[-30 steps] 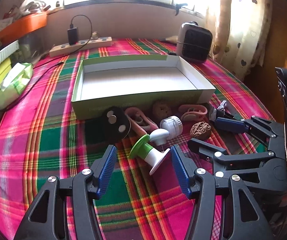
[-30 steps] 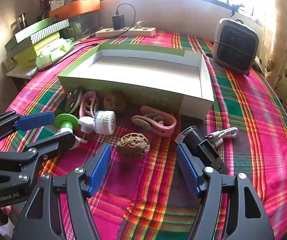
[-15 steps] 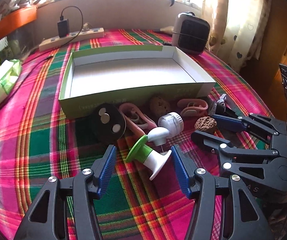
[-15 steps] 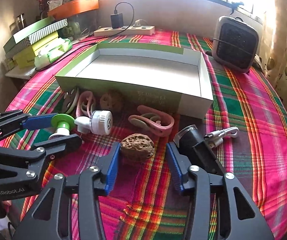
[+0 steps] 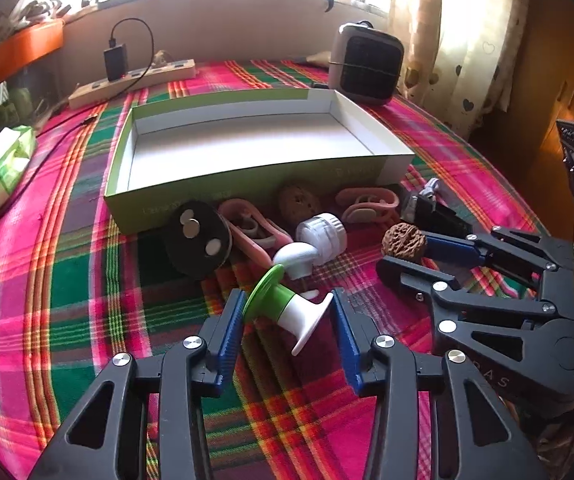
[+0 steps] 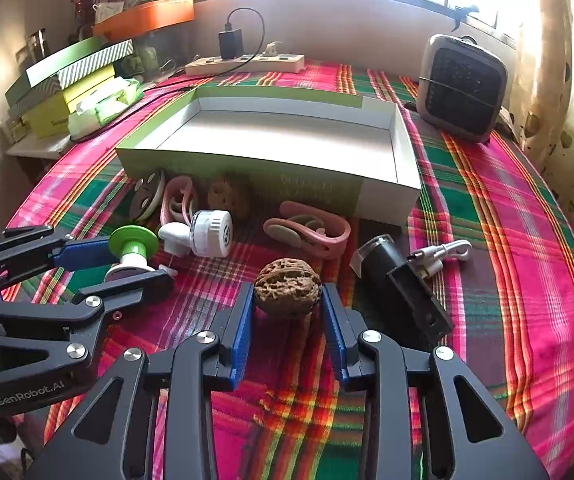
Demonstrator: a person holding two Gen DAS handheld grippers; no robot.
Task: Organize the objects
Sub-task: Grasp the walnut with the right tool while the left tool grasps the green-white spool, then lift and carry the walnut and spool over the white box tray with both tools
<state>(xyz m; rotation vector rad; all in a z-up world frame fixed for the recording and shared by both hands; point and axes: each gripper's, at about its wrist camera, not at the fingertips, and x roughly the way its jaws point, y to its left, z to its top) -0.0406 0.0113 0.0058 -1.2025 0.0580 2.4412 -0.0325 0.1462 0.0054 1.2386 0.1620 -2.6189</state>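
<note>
My right hand-held gripper (image 6: 287, 312) has its blue pads pressed against both sides of a walnut (image 6: 288, 291), brown and deeply wrinkled, sitting low in the centre of the right wrist view. From the left wrist view the same walnut (image 5: 404, 242) shows at centre right, pinched at the tips of that gripper.

My left hand-held gripper (image 5: 287, 320) brackets a spool-shaped piece (image 5: 283, 308) with a green disc at one end and a white flared foot at the other, lying tilted on the plaid worktop (image 5: 67, 288). The left pad touches the green disc and the right pad meets the white rim, so I read it as clamped.

Above centre, the shallow green box (image 6: 247, 168) with white inside stands open. Just in front of its near wall lie a second walnut (image 6: 229, 196), two pink clips (image 6: 311, 232), a white ribbed cap (image 6: 211, 232) and a black disc (image 5: 199, 236) with silver dots.

The black device (image 6: 403, 284) at right is partly behind my gripper finger; I cannot tell what it is.
</note>
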